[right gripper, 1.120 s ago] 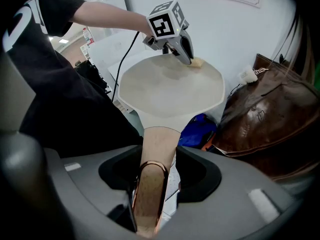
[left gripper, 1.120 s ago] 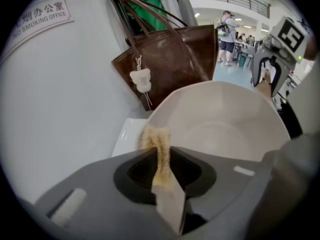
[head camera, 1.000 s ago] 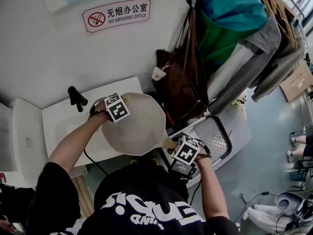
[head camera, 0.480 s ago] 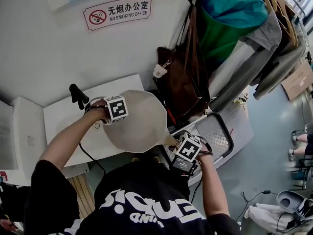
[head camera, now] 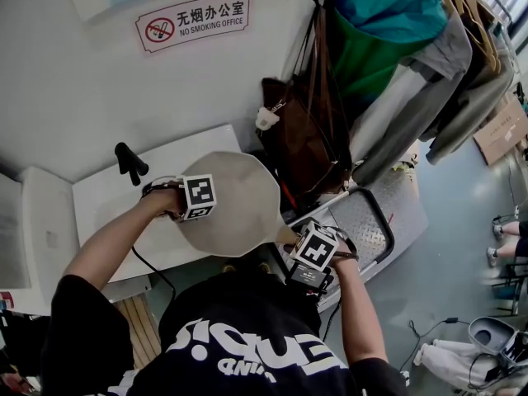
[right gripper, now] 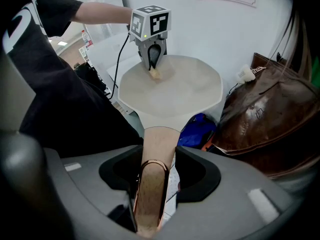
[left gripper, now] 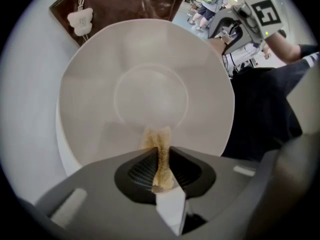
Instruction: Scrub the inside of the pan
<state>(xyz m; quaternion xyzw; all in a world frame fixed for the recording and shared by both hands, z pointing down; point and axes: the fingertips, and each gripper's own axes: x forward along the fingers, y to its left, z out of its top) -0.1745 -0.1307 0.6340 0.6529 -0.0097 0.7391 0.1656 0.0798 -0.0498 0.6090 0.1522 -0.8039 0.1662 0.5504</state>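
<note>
The right gripper (right gripper: pixel 151 170) has its jaws clamped on the handle (right gripper: pixel 159 145) of the cream pan (head camera: pixel 239 213), which it holds in the air above the right end of the white tabletop (head camera: pixel 103 205). The left gripper (left gripper: pixel 159 155) pinches a tan scrub pad (left gripper: pixel 156 136) that touches the pan's inner wall.

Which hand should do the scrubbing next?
Left. The left gripper already pinches the tan scrub pad against the inside of the pan. The right gripper is shut on the pan handle, so it isn't free.

Left hand-held gripper (right gripper: pixel 154 63) lower in pan (right gripper: pixel 185 91)
</note>
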